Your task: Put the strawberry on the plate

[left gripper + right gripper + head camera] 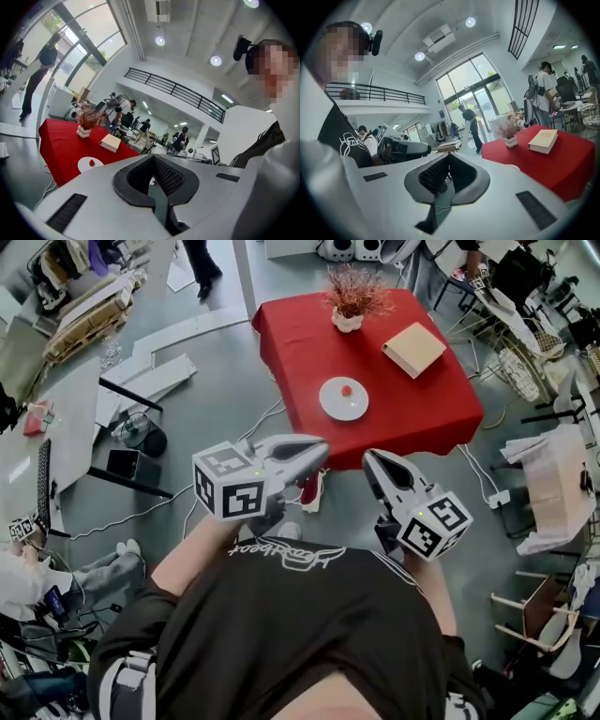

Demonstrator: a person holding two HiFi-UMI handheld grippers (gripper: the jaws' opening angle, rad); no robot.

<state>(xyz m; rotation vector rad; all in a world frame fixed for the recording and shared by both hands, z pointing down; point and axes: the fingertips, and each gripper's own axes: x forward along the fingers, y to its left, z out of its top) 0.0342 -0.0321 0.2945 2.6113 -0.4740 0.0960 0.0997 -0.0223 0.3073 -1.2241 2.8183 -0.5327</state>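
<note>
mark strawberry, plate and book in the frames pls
strawberry [346, 390], head view, middle of the red fruit.
plate [354, 410], head view, bare white surface beside the strawberry.
book [413, 349], head view, centre of its tan cover.

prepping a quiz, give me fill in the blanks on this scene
1. The small red strawberry lies on the round white plate, on a ____ tablecloth.
2. In the head view, the tan closed book lies to the plate's ____.
3. The left gripper and right gripper both have jaws ____, holding nothing.
Missing: red; right; shut
</note>
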